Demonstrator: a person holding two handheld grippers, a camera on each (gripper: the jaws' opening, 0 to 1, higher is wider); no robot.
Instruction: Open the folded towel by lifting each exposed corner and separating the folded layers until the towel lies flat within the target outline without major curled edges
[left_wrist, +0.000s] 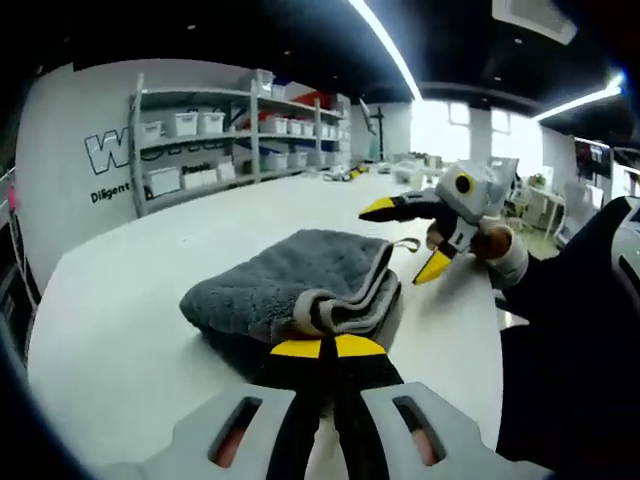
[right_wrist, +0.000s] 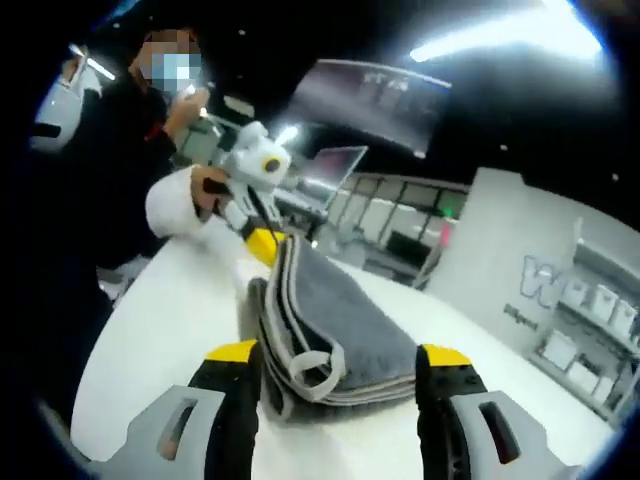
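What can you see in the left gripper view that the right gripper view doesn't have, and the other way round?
Left gripper view: its own left gripper shut on the grey towel at the near folded edge, the open right gripper coming in from the right, and shelves of white bins.

Right gripper view: its own jaws stand wide open on either side of the towel's hanging loop, and a person stands behind the table.

Both share the folded towel on the white table.

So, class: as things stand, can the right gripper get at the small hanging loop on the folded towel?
Probably yes. The right gripper is open, its jaws either side of the towel's near edge, and the loop hangs between them with nothing in front. The left gripper grips the far edge.
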